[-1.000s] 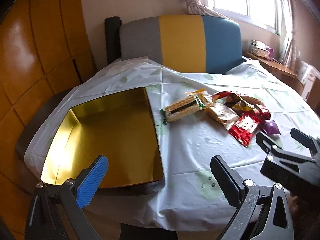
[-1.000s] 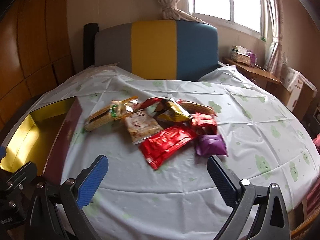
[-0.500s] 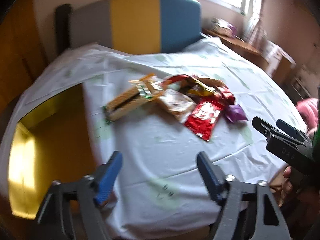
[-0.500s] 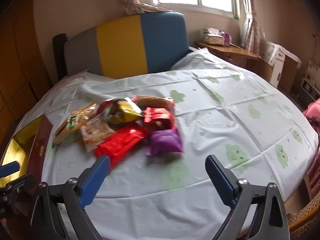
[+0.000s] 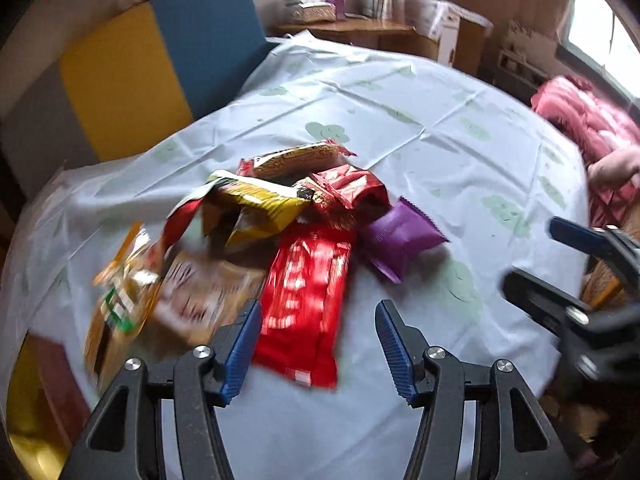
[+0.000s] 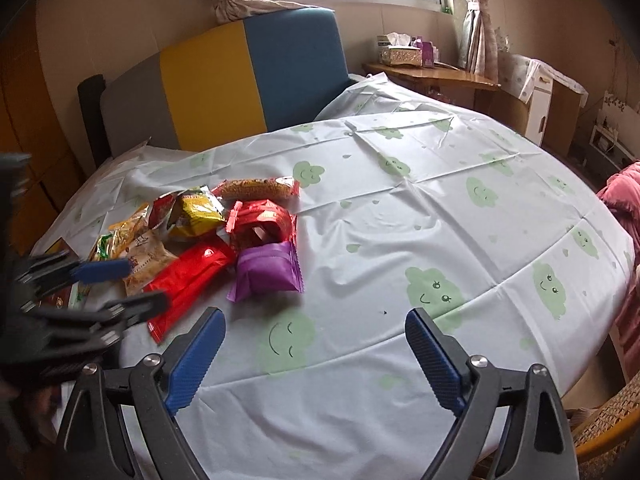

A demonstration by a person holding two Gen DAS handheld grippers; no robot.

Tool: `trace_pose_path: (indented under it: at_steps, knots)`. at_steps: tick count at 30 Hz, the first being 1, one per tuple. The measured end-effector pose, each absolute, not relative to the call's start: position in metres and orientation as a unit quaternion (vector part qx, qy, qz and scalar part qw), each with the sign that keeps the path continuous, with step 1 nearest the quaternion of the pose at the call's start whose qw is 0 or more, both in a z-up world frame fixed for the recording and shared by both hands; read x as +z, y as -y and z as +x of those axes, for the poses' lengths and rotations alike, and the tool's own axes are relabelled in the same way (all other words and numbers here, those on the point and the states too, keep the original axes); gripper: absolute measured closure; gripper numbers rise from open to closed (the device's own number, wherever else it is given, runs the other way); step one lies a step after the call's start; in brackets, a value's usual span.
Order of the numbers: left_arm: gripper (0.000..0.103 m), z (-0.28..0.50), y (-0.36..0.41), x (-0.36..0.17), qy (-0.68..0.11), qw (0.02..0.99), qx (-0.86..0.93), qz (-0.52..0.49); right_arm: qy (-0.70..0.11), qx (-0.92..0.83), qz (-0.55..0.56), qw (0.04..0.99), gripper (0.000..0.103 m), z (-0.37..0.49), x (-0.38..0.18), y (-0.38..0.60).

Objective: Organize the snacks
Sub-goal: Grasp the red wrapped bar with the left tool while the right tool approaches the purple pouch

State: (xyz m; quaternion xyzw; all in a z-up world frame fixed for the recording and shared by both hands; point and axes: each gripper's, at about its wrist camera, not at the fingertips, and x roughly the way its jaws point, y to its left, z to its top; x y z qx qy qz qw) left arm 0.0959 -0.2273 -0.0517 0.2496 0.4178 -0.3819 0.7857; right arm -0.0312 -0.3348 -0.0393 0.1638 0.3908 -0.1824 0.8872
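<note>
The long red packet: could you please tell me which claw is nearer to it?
Left. The left claw hangs right over the long red packet's near end; the right claw sits farther off, beyond the purple packet.

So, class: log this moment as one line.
left gripper: jaws closing, nothing held | right gripper: open, empty | long red packet: on tablecloth, ahead of left jaws

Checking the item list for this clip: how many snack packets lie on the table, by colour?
Red packets: 3
Yellow packet: 1
Purple packet: 1
Brown or orange packets: 3
Total: 8, though overlap may hide more.
</note>
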Motion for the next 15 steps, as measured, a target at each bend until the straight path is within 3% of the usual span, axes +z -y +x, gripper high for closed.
trace_pose_path:
  at_steps: [6, 7, 9, 12, 15]
  knots:
    - [0.044, 0.126, 0.251, -0.082, -0.438, 0.769, -0.385, 0.262, -0.399, -0.173, 0.169, 0.885, 0.011, -0.033, -0.047, 0.342]
    - [0.051, 0.125, 0.254, -0.086, -0.436, 0.767, -0.385, 0.271, -0.400, -0.172, 0.169, 0.884, 0.012, -0.032, -0.047, 0.342]
    - [0.060, 0.121, 0.255, -0.087, -0.425, 0.770, -0.389, 0.272, -0.403, -0.168, 0.171, 0.883, 0.022, -0.031, -0.049, 0.345]
    - [0.062, 0.111, 0.245, -0.083, -0.424, 0.777, -0.391, 0.253, -0.405, -0.160, 0.178, 0.882, 0.032, -0.027, -0.050, 0.349]
    - [0.062, 0.095, 0.228, -0.082, -0.421, 0.789, -0.375, 0.244, -0.405, -0.141, 0.188, 0.883, 0.033, -0.018, -0.050, 0.352]
